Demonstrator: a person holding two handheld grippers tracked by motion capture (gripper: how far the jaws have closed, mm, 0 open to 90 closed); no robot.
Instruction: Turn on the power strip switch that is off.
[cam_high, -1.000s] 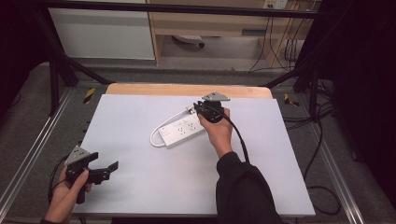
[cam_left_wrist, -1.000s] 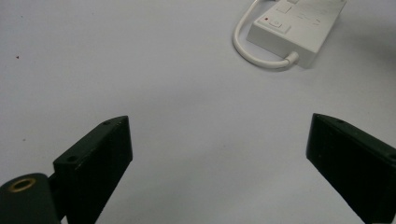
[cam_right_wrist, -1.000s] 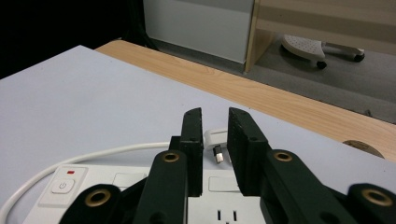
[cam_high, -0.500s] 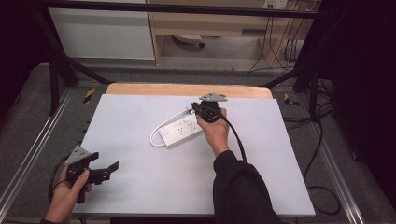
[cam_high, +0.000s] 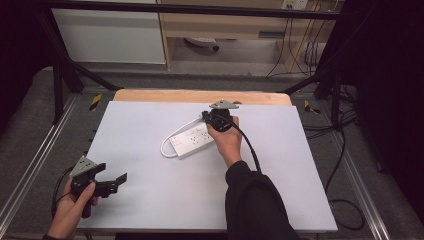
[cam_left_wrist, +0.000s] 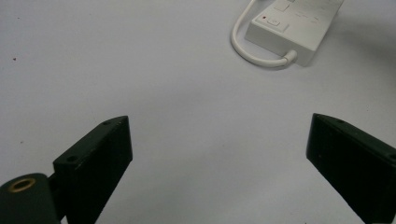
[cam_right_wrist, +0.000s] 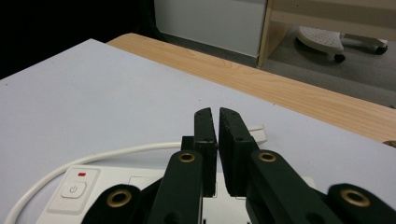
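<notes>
A white power strip lies mid-table, its white cable looping off its left end. My right gripper hovers over the strip's right end, held by a hand in a dark sleeve. In the right gripper view its jaws are shut with nothing visible between them, above the strip and its power button. My left gripper rests open at the table's near left. The left gripper view shows its jaws spread wide over bare surface, with the strip far ahead.
A white mat covers the table, and a wooden strip shows along its far edge. Metal rails run down both sides. Loose black cables lie on the floor at the right.
My right gripper has shifted slightly left and nearer, staying over the strip's right end. The left gripper has barely moved.
</notes>
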